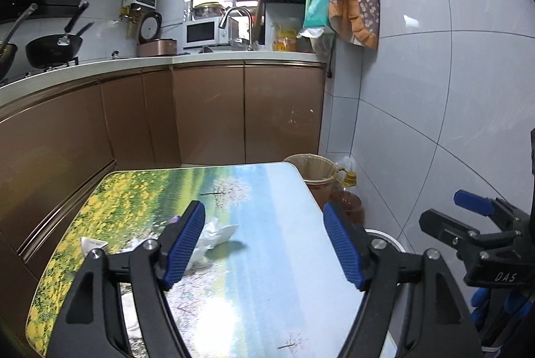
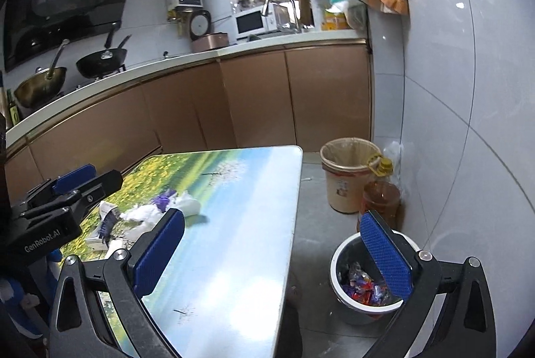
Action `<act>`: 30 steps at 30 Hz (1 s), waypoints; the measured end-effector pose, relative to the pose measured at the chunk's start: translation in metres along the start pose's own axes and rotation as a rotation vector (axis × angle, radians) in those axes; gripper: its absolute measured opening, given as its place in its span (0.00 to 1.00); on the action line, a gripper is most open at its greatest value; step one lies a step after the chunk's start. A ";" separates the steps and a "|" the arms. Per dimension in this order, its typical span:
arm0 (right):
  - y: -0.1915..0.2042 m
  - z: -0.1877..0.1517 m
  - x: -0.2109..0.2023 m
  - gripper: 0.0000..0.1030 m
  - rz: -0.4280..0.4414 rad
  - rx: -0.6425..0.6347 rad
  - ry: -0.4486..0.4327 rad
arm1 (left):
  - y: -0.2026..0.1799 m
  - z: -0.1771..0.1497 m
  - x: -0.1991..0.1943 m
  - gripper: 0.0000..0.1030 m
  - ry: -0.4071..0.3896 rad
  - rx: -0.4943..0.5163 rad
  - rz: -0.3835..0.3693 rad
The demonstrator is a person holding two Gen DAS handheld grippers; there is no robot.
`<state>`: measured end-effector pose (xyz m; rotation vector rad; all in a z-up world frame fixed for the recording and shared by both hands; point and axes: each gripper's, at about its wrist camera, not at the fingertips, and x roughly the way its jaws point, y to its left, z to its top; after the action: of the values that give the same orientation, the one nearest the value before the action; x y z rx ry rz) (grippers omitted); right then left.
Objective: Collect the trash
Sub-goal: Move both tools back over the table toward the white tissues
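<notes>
The left gripper (image 1: 264, 244) hangs above the counter (image 1: 267, 257) with its jaws spread wide and nothing between them. Crumpled white tissue (image 1: 215, 234) lies on the counter just ahead of the left jaw and partly behind it, with a small purple scrap (image 1: 174, 219) at that jaw's tip. A torn white wrapper (image 1: 93, 245) sits further out to the left of the jaws.

The right gripper (image 2: 272, 252) is also spread wide and holds nothing. Its left jaw is over the counter (image 2: 240, 257) edge, and its right jaw is over the white-rimmed trash bin (image 2: 337, 261) on the floor, which holds colourful candy wrappers (image 2: 362, 287). Beyond its left jaw lies the same litter: white tissue (image 2: 190, 204), a purple scrap (image 2: 163, 200), more crumpled white paper (image 2: 140, 213), and a printed wrapper (image 2: 108, 212) to the left. Ahead of the right jaw, well beyond it, stand a beige lined bin (image 2: 347, 180) and a bottle of oil (image 2: 381, 194) against the wall. The left gripper (image 2: 72, 187) shows at the far left of this view.
</notes>
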<state>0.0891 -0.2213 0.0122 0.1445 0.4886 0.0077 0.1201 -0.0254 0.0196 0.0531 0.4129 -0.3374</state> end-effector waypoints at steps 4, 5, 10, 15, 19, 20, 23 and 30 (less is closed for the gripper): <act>0.015 0.003 -0.006 1.00 0.004 -0.032 0.010 | 0.010 -0.004 -0.014 0.70 -0.016 -0.015 0.005; 0.021 0.003 -0.008 1.00 0.007 -0.035 0.012 | 0.013 -0.004 -0.016 0.71 -0.014 -0.017 0.005; 0.037 0.006 -0.014 1.00 0.000 -0.066 0.013 | 0.027 -0.011 -0.025 0.73 -0.016 -0.023 0.011; 0.053 0.016 -0.018 1.00 -0.018 -0.108 -0.008 | 0.046 -0.021 -0.029 0.73 -0.010 -0.049 0.009; 0.061 0.023 -0.017 1.00 -0.024 -0.126 -0.017 | 0.068 -0.030 -0.029 0.73 0.007 -0.083 0.015; 0.064 0.024 -0.017 1.00 -0.027 -0.129 -0.019 | 0.076 -0.033 -0.029 0.73 0.014 -0.097 0.018; 0.070 0.025 -0.012 1.00 -0.026 -0.142 -0.012 | 0.102 -0.042 -0.029 0.73 0.030 -0.139 0.046; 0.081 0.020 0.009 1.00 0.007 -0.165 0.034 | 0.167 -0.072 -0.036 0.73 0.078 -0.209 0.136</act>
<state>0.1086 -0.1437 0.0368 -0.0155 0.5188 0.0574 0.1167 0.1522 -0.0352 -0.1097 0.5167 -0.1568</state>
